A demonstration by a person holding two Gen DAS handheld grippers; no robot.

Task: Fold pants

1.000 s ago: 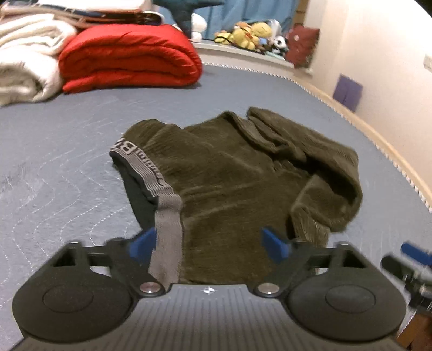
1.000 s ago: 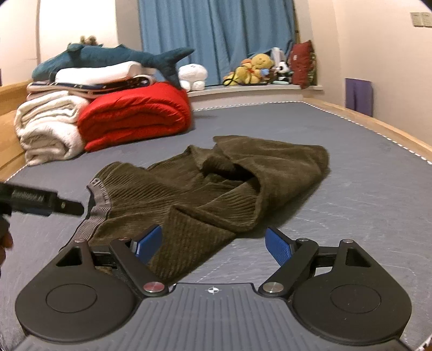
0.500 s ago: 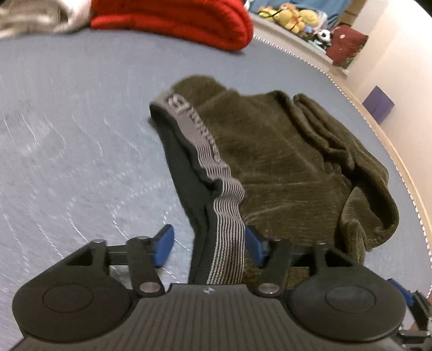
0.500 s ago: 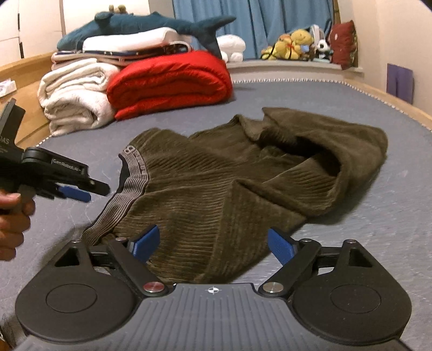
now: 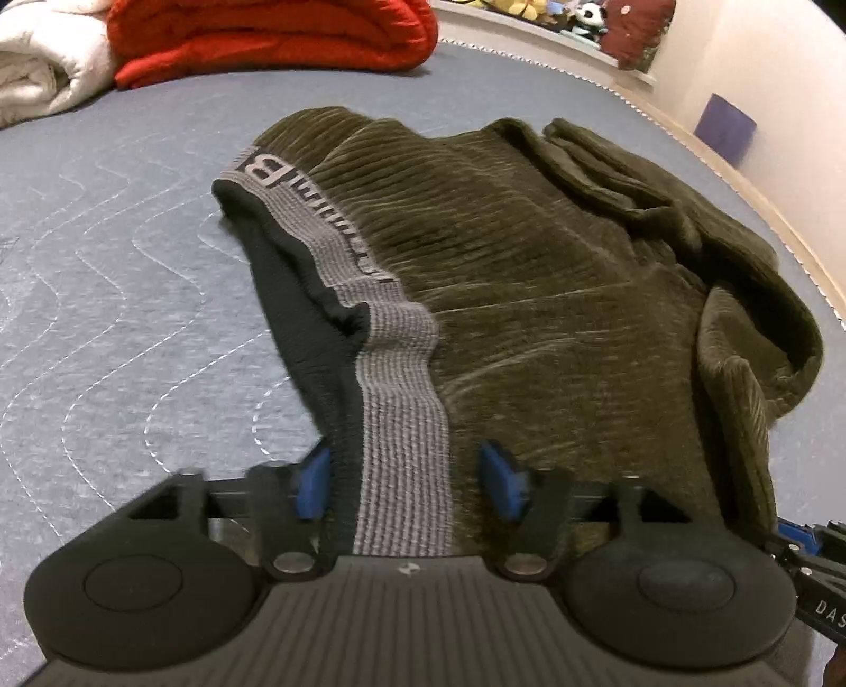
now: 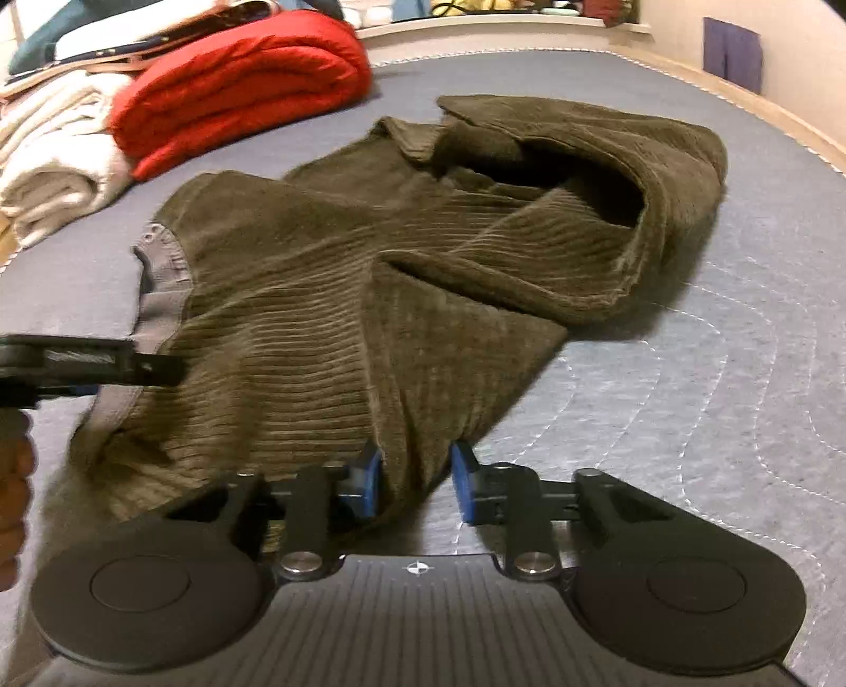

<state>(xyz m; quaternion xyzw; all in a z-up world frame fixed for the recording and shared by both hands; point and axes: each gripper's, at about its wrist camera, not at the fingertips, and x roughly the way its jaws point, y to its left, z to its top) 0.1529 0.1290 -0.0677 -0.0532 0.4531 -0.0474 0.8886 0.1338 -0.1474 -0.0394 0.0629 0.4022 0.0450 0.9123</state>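
Olive corduroy pants [image 5: 555,253] lie crumpled on the grey quilted bed [image 5: 106,275]. Their grey waistband [image 5: 402,401] runs toward me in the left wrist view. My left gripper [image 5: 407,481] straddles that waistband with its jaws closing; a gap still shows beside the right pad. In the right wrist view the pants [image 6: 328,275] spread ahead, legs bunched at the far right. My right gripper [image 6: 415,475] has its jaws closing, and the blue pads sit tight against a fold of the near hem. The left gripper's finger [image 6: 106,364] shows at the left edge, a hand [image 6: 13,502] below it.
A rolled red quilt [image 6: 238,79] and folded white blankets [image 6: 53,174] sit at the far left of the bed. Plush toys [image 5: 581,10] line the ledge behind. A purple panel [image 5: 724,129] leans on the right wall beyond the bed's trimmed edge [image 5: 782,227].
Both grippers came down and closer to the pants. The left one narrowed around the waistband. The right one went from wide open to closed on the hem fold.
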